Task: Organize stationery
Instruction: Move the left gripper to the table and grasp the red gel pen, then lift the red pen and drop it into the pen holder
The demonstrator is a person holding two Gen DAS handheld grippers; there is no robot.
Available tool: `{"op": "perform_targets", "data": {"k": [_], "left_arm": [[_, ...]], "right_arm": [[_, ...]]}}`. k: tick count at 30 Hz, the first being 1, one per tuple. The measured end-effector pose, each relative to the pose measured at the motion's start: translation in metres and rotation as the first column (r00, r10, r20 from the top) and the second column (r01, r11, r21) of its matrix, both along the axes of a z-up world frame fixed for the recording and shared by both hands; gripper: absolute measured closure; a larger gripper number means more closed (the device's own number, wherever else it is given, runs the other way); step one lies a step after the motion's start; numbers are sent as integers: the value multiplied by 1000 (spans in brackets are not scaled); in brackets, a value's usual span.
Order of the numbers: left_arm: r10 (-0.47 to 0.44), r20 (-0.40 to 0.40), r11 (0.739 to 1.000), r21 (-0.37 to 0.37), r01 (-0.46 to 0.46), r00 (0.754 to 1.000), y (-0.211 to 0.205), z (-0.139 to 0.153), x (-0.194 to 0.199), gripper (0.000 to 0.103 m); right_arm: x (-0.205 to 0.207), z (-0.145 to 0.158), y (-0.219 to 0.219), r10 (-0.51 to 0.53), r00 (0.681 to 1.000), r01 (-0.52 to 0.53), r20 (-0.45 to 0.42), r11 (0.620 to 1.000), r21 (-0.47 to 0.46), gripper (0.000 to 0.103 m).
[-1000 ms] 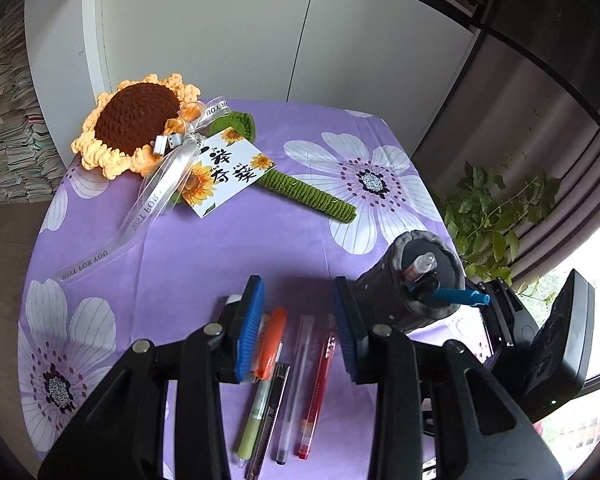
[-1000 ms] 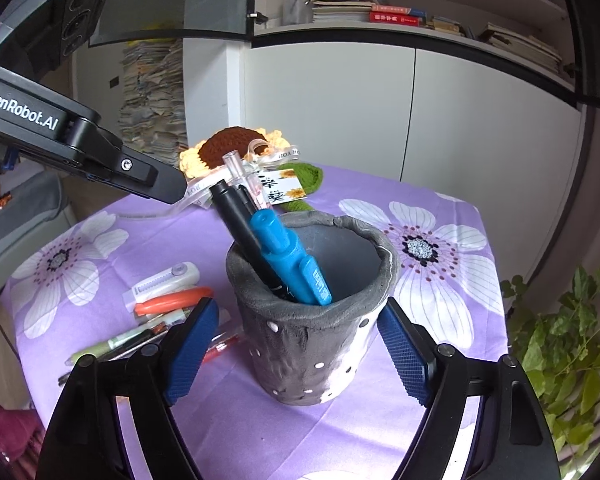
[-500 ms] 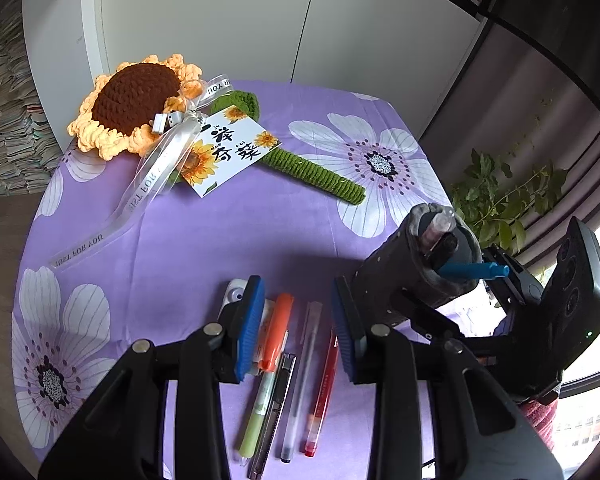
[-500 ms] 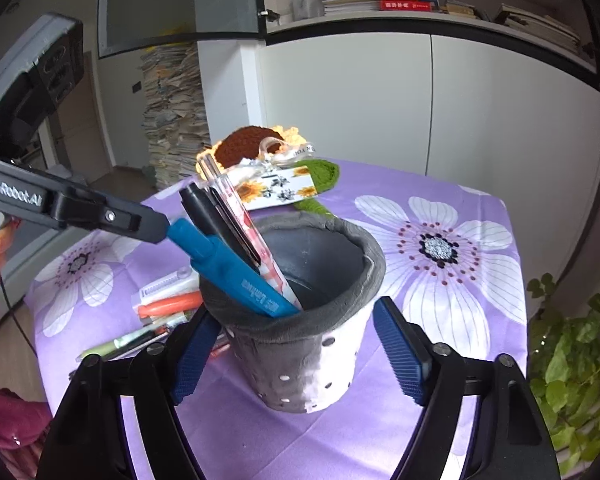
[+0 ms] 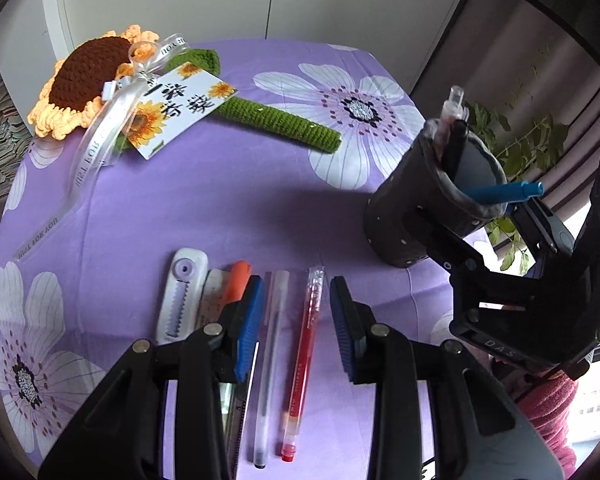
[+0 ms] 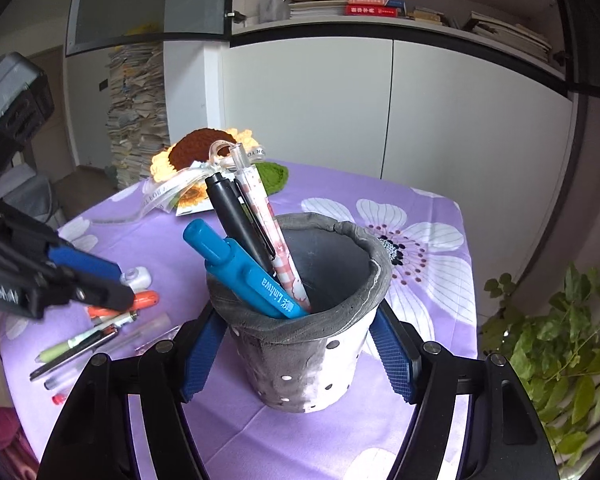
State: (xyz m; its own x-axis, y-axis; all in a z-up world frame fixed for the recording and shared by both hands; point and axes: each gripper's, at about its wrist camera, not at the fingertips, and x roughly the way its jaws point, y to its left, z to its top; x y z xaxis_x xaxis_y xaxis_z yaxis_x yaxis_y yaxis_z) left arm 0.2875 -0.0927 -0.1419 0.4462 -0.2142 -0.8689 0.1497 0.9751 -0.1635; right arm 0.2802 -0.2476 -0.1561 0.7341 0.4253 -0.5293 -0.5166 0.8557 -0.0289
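Right gripper (image 6: pixel 296 356) just clamped the grey felt pen cup (image 6: pixel 300 344) steady on the purple-clothed counter (image 5: pixel 204 208); left gripper (image 5: pixel 296 320), released, dropped astride clear pen (image 5: pixel 272 344) and red pen (image 5: pixel 306 356), next up.

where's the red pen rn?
Left wrist view: the red pen lies flat on the purple tablecloth, between the open fingers of the left gripper, beside the clear pen on its left.

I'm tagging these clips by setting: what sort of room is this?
Probably a home study or living room: a bookshelf above white cabinets, stacked papers by the wall, and a table with a purple floral cloth.
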Motion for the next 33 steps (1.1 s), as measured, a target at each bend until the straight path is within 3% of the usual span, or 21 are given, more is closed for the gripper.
{"op": "perform_targets", "data": {"k": [4,18,27,31,33], "left_arm": [[-31,-12,999,36,31,999,-14,-12,4,72],[-15,-26,996,88,17,1000,-22,-29,22,72],[-31,-37,998,53,33,999,-20,-21,27,73],[-38,-82,997,61,43,996,-22,-30,30,89],[-34,-94,997,66,40,995,-23,-34,32,89]], "right_arm": [[-2,0,5,26,1000,-26,1,1000,-2,31],[-2,-1,5,25,1000,-25,-11,1000,11,30],[-2,-2,5,21,1000,-21,-14,1000,15,30],[-2,-2,5,22,1000,-21,-14,1000,16,30],[-2,-2,5,22,1000,-22,-14,1000,16,30]]}}
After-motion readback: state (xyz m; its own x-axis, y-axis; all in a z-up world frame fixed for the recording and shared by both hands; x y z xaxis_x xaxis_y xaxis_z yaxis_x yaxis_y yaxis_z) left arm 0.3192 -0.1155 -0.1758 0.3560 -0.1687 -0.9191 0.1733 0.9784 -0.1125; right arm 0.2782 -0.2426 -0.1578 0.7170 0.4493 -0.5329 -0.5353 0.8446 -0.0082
